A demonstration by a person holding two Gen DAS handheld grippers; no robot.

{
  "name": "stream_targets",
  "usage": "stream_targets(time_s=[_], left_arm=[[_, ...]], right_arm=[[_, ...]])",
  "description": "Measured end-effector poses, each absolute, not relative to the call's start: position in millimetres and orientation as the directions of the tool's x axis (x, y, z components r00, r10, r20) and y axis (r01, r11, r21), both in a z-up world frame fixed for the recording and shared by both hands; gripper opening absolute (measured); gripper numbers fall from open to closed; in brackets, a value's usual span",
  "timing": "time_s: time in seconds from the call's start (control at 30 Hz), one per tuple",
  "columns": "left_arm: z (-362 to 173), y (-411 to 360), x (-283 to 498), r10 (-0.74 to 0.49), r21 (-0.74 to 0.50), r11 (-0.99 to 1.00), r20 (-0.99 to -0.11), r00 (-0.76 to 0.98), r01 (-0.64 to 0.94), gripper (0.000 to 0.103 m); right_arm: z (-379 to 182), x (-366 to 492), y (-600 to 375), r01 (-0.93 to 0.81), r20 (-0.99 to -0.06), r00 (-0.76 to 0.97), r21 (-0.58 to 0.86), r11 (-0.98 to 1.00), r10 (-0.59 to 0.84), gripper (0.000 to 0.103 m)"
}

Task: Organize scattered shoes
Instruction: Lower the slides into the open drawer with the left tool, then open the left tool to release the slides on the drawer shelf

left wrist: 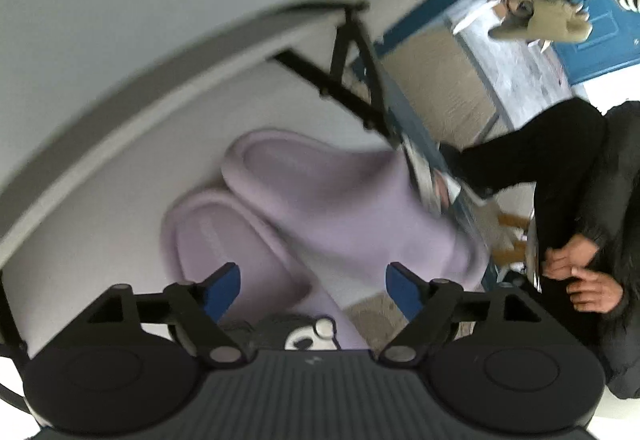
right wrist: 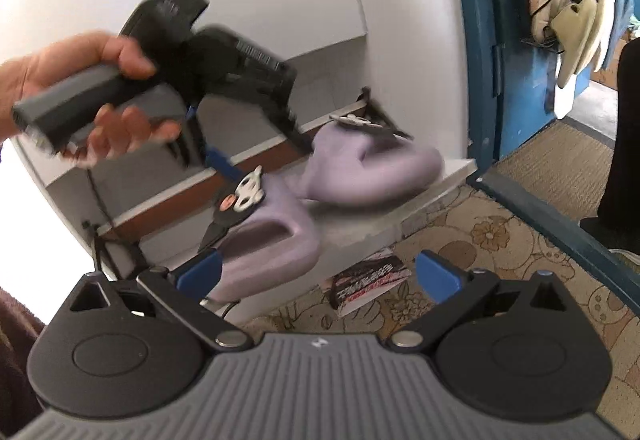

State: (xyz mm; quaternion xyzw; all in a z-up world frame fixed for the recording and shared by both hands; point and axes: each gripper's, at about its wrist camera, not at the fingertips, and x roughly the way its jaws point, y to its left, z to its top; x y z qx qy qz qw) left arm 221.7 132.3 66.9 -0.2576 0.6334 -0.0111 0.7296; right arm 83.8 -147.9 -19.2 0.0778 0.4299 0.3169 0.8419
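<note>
Overhead, left gripper [left wrist: 312, 286] tilted steeply above lilac slippers [left wrist: 320, 208], jaws spread; right gripper [right wrist: 318, 274] jaws spread.

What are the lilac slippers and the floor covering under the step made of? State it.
Lilac slippers: apparently moulded foam or soft rubber, matte; thick, rounded, seamless edges. Beige flower-patterned floor covering: probably printed vinyl or thin carpet; blur leaves it open.

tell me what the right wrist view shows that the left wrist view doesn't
Only the right wrist view: the left tool from outside, gripped by a hand, and a booklet on the patterned floor. Only the left wrist view: a black folding frame by the wall and a seated person's hands. Both: two lilac slippers side by side, each view's own tool open, and hanging beige shoes.
</note>
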Motion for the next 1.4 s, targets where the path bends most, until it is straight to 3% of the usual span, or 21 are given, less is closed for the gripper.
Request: stream_targets(time_s=[0.13,0.23,0.4,0.6,0.83,1.03,1.4], left_arm=[[69,131,215,-0.334,-0.385,0.878,-0.919,0.210,-0.284,0.080],[75,134,206,-0.327,-0.384,0.879,-0.917,0.229,-0.283,0.080],[84,153,173,-0.312,-0.384,0.861,-0.917,0.248,-0.334,0.081],[77,164,142,-0.390,-0.435,0.835,-0.900,0.195,-0.338,0.081],[50,157,122,-0.501,-0.521,0.777,-0.852,0.153,-0.353,0.080],[45,162,132,-0.445,-0.508,0.777,-0.861,0.247,-0.373,0.074],[31,167,161,-0.363,-0.465,0.807,-0.877,0.316,-0.364,0.073]], right_arm=[[3,109,-182,-0.342,-0.649,0.577,0.360,0.868,0.497,0.102],[11,114,-214,-0.245,-0.606,0.632,0.434,0.867,0.482,0.103],[-7,106,-219,-0.203,-0.632,0.580,0.497,0.843,0.513,0.103],[-27,88,-196,-0.223,-0.662,0.425,0.585,0.780,0.617,0.102],[-25,85,-177,-0.236,-0.665,0.409,0.584,0.777,0.625,0.102],[-22,89,-179,-0.196,-0.662,0.438,0.590,0.783,0.608,0.102],[-32,86,-180,-0.190,-0.672,0.413,0.596,0.780,0.615,0.102]])
